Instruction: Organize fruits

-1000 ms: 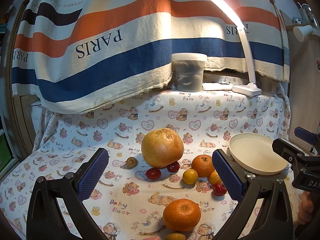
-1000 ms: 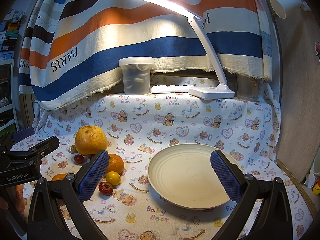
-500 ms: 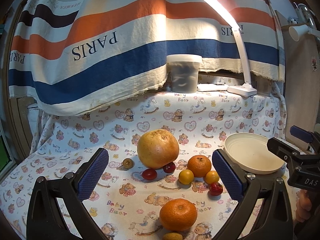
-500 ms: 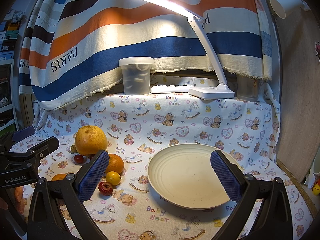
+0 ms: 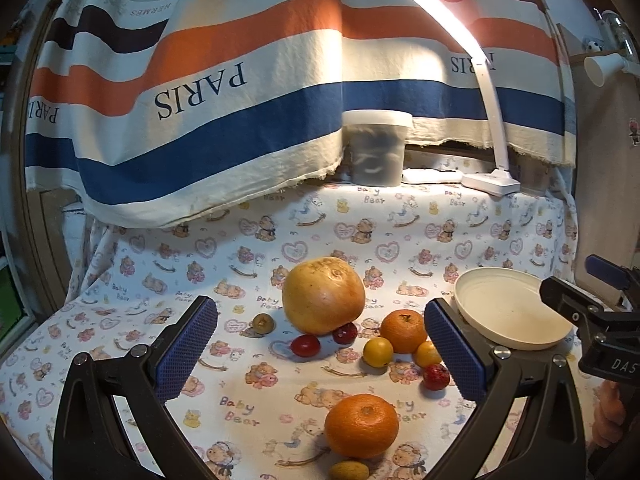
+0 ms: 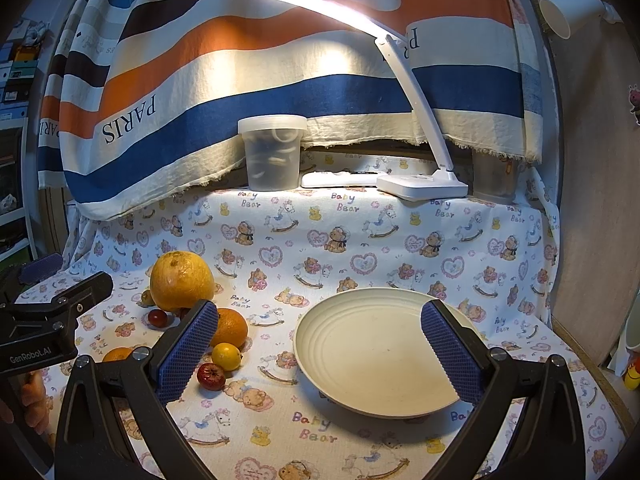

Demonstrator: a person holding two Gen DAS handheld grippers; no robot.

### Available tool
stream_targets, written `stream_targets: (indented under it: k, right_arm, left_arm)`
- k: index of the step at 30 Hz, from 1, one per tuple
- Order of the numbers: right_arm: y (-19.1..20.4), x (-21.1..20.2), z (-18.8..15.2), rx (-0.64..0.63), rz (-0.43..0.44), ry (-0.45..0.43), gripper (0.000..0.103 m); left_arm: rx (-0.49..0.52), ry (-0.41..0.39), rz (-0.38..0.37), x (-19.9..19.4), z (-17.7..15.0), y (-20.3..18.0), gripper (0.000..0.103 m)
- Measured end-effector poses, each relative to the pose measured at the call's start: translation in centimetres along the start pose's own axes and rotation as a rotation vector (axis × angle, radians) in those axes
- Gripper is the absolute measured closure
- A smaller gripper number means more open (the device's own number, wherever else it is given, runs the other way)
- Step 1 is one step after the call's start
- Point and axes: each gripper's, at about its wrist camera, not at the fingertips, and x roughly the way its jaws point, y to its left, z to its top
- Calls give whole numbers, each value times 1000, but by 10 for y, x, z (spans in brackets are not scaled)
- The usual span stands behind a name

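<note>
Fruit clustered on the bear-print cloth (image 5: 280, 240), left of the cream plate (image 6: 360, 360).

Large yellow grapefruit (image 5: 323, 297) at the back, touching two red cherry tomatoes (image 5: 305, 345); oranges (image 5: 403, 331), small yellow fruits (image 5: 377, 352) and a red one (image 5: 436, 377) just beside. Left gripper (image 5: 320, 356) spread wide, grasping nothing, above the cluster; right gripper (image 6: 316, 356) likewise released, over the plate. Desk lamp (image 6: 420, 184) and lidded tub (image 6: 273, 152) behind.

2 low forward views, shared plate (image 5: 516, 336)
</note>
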Motion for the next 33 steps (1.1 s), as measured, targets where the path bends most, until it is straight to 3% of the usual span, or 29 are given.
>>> stream_targets:
  k: [10,16,18,22,25,29,33]
  right_arm:
    - [-4,10,-1,21,23,76,1]
    - [-6,11,-2,31,15,76,1]
    - [-6,11,-2,28,21,79,1]
    - [-2,11,-2,13,40,90,1]
    - [0,13,-2,13,60,103,1]
    - [-2,15,-3,32,62,109,1]
    - [-5,17,-3,49,65,123,1]
  left_arm:
    - [11,-11,-38,-3,-1,-3,0]
    - [-58,50,-66,-4,12,11,5]
    - [-73,86,-28,-3,17,17,13]
    - [-85,142,-58,-4,21,21,14]
    - [-31,215,-73,2,16,9,14]
    - [78,399,-98,19,-1,-17,14]
    - [117,464,-132,21,-15,-31,14]
